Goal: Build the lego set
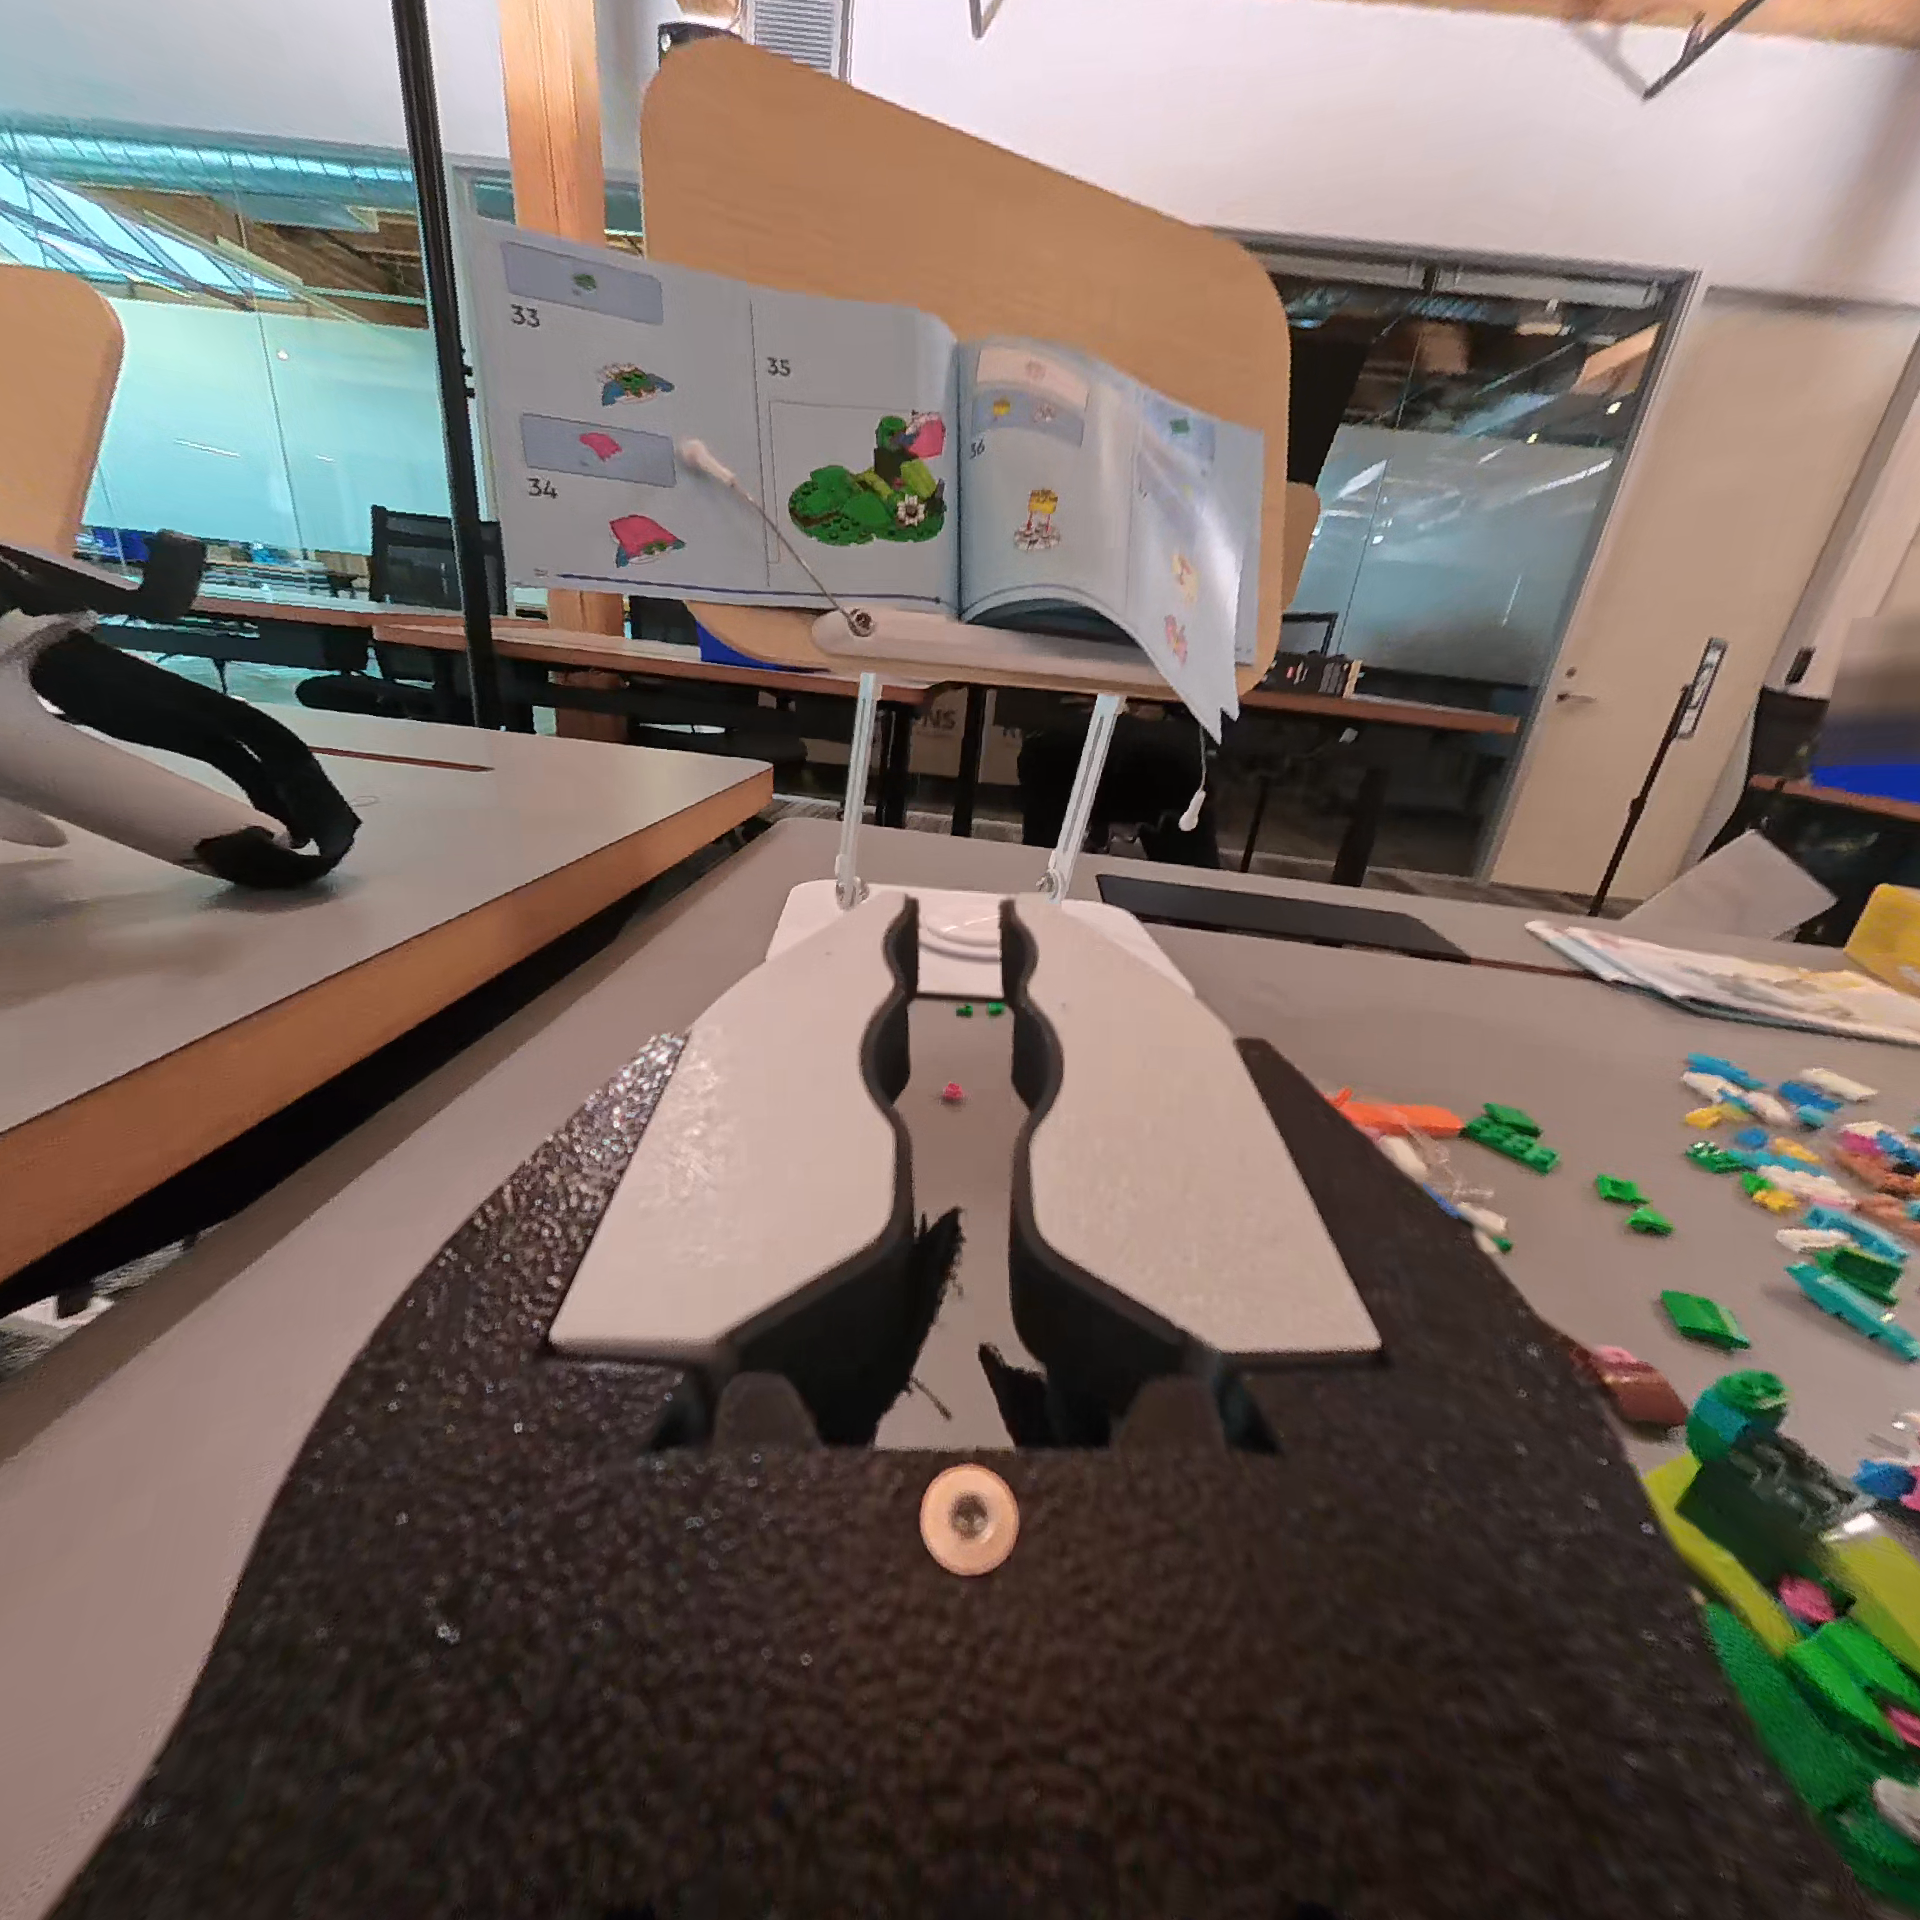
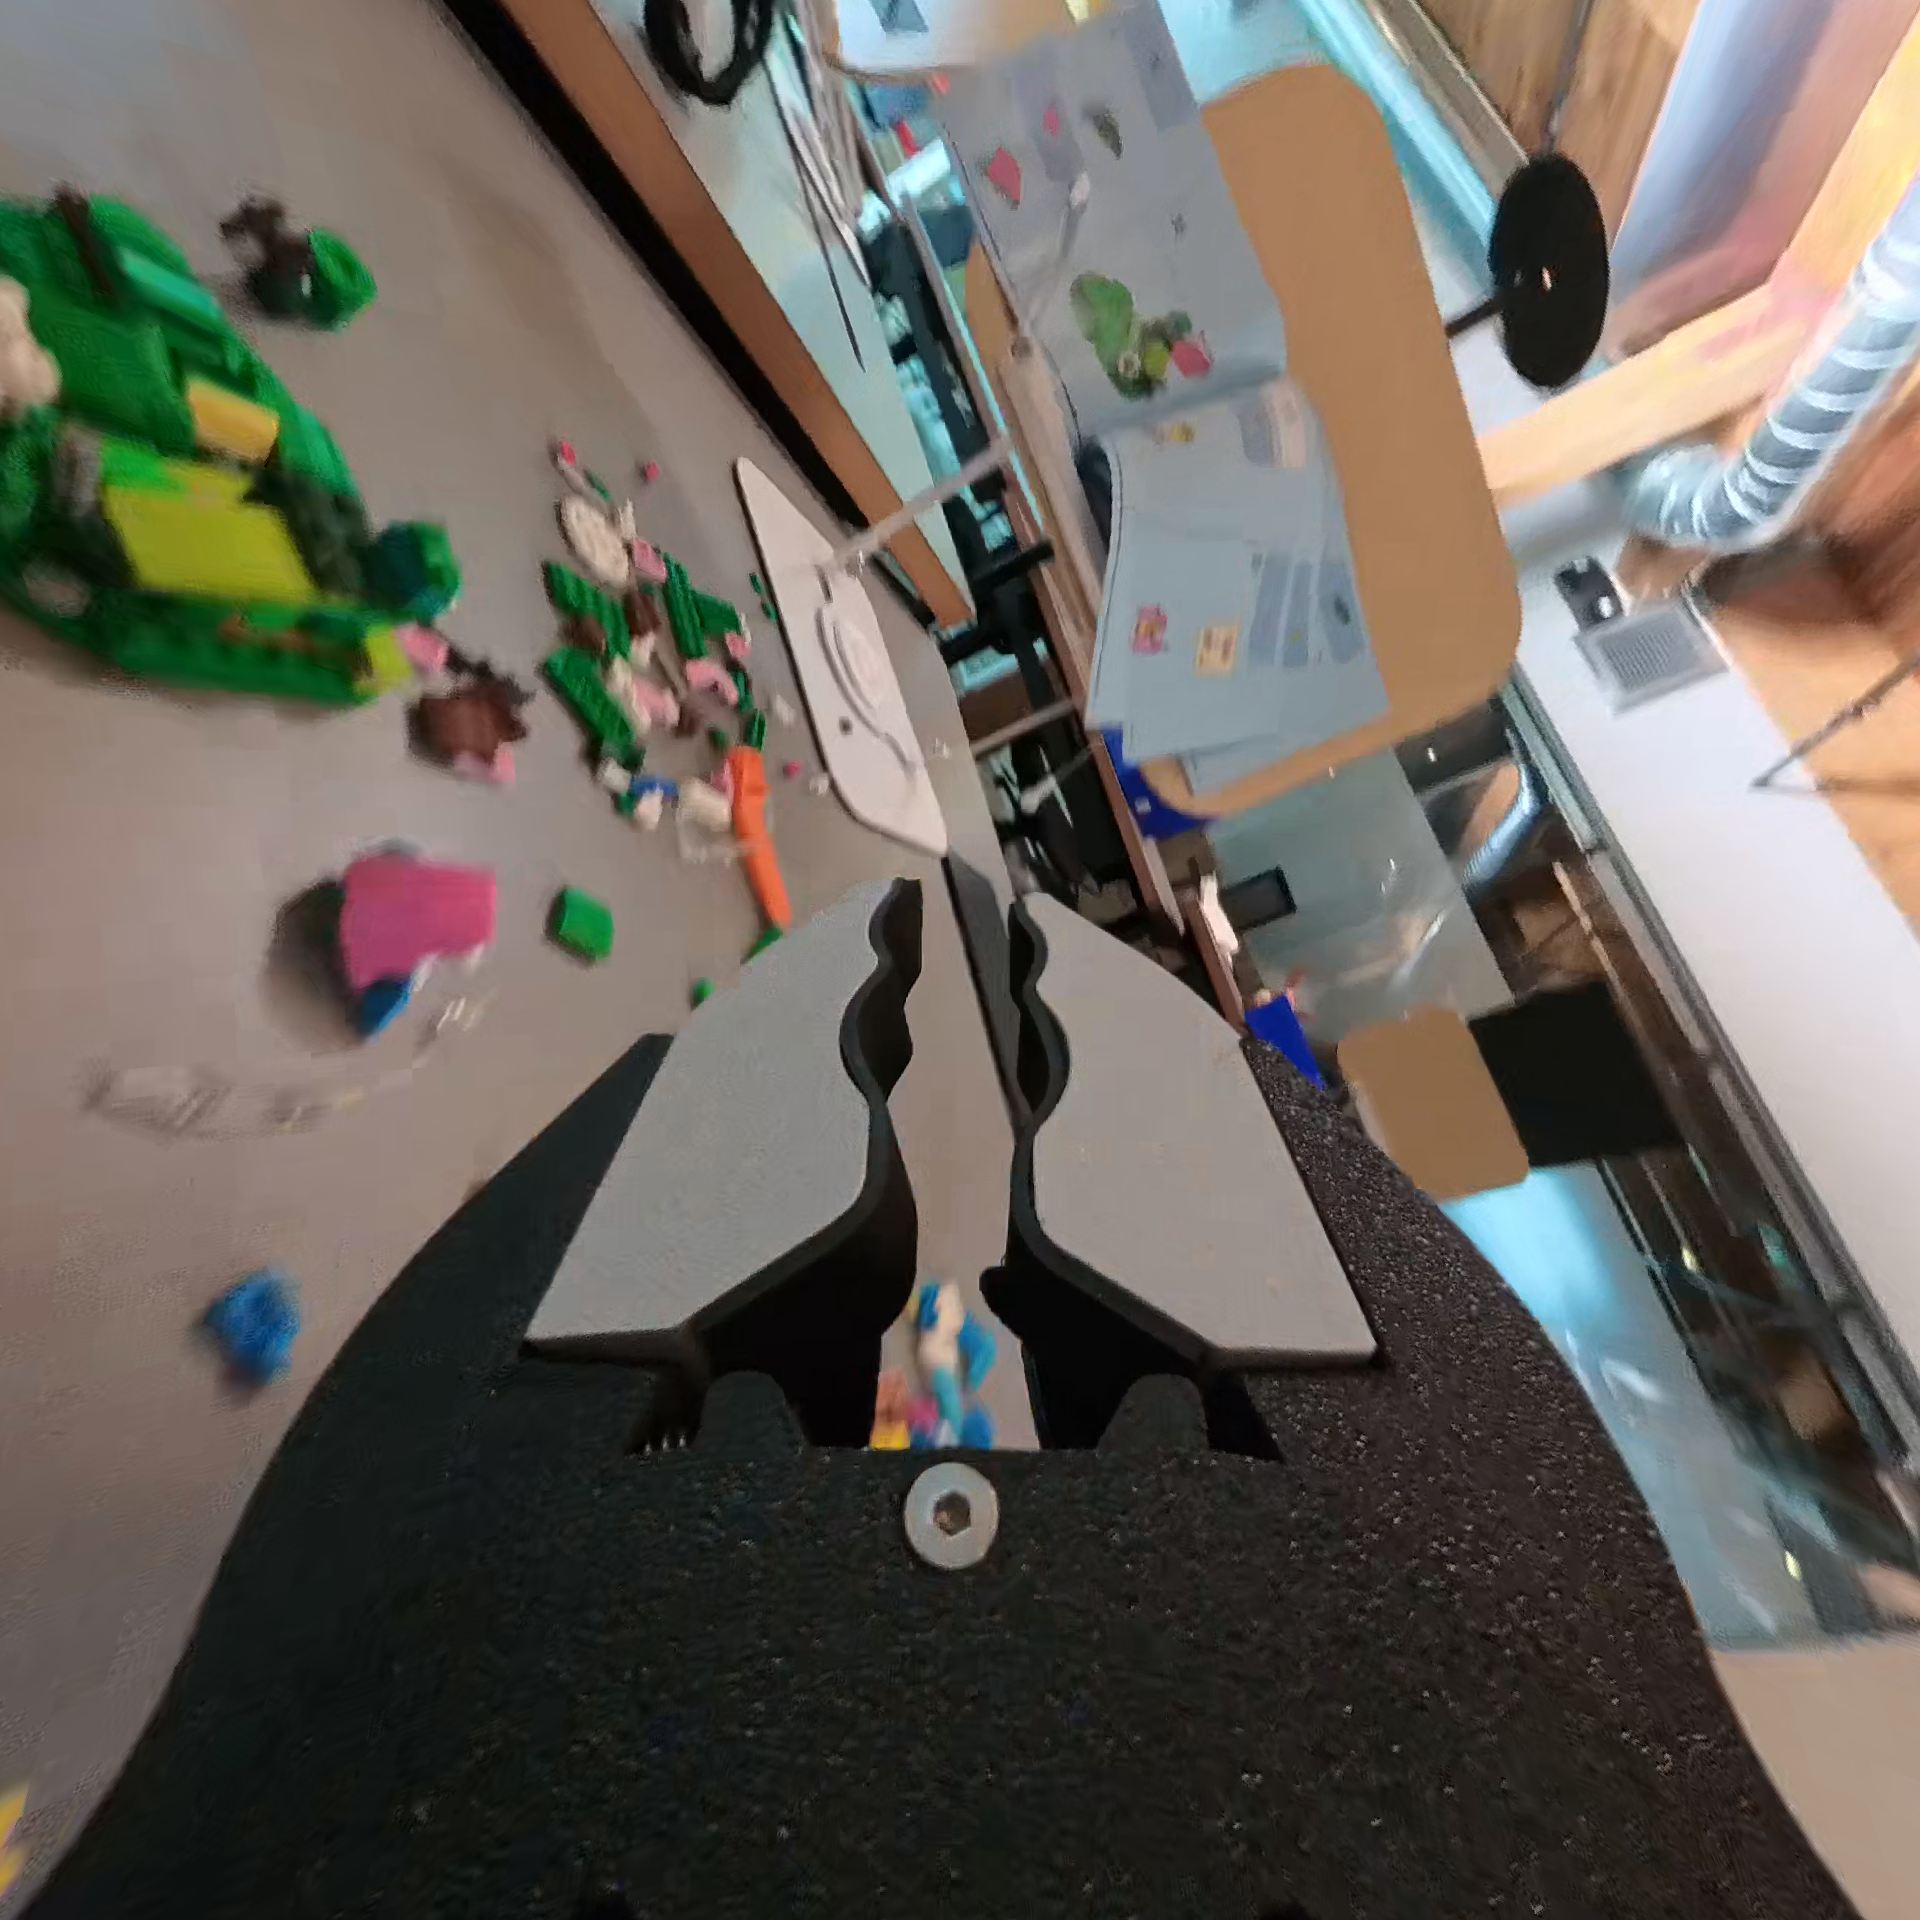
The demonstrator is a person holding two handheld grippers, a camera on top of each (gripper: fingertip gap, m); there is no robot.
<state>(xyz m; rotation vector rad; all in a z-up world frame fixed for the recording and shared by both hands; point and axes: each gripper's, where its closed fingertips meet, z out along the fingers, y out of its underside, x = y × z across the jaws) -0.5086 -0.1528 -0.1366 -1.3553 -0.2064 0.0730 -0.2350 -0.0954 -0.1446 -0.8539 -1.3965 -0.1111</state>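
1. Green landscape model, the landmark: a partly built base of green and lime plates lying on the grey table; judged well advanced but unfinished
2. Loose bricks, just beyond the model toward the stand: green, pink, white and brown pieces not yet placed, so many steps appear to remain
3. Pink sub-assembly, near the model on its gripper side, apart from it and not yet attached
4. Instruction booklet, propped open on a stand well beyond the model
5. Left gripper: jaws a narrow gap apart, holding nothing, aimed toward the stand
6. Right gripper: jaws likewise slightly parted and empty, view tilted and blurred
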